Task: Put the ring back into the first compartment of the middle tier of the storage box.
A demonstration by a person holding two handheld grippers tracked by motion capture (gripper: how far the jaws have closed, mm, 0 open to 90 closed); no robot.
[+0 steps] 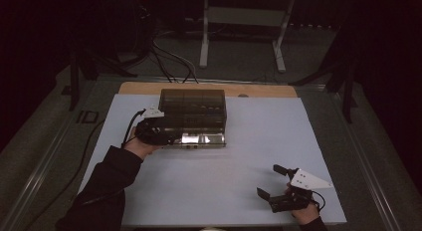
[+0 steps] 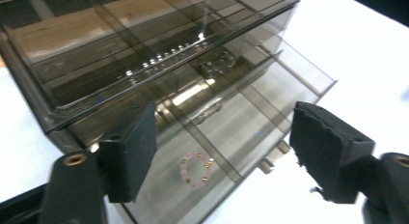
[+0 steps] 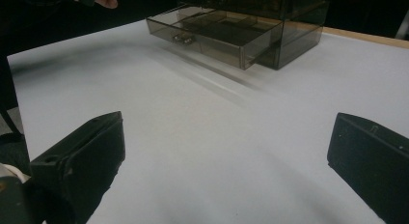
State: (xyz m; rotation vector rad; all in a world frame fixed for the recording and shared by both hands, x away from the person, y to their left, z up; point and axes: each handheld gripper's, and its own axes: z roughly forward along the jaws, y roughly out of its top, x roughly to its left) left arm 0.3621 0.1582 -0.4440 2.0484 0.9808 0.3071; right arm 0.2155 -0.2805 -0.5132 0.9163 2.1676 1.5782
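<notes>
A smoky see-through drawer box (image 1: 193, 107) stands at the back middle of the white table. Its bottom drawer (image 1: 204, 139) is pulled out toward me. In the drawer's front compartment lies a small bracelet of pink and gold beads (image 2: 197, 169). My left gripper (image 1: 170, 138) hovers at the drawer's left front corner. In the left gripper view this gripper (image 2: 224, 151) is open, its jaws wide apart above the bracelet and touching nothing. My right gripper (image 1: 271, 181) rests near the table's front right, open and empty; the right gripper view shows it (image 3: 226, 156) facing the box (image 3: 251, 26) from afar.
A white sheet (image 1: 224, 186) covers the table, with a wooden strip (image 1: 209, 88) along its back edge. A black cable (image 1: 89, 141) trails off the left side. Beyond the table stand a white metal frame (image 1: 244, 22) and more cables on the floor.
</notes>
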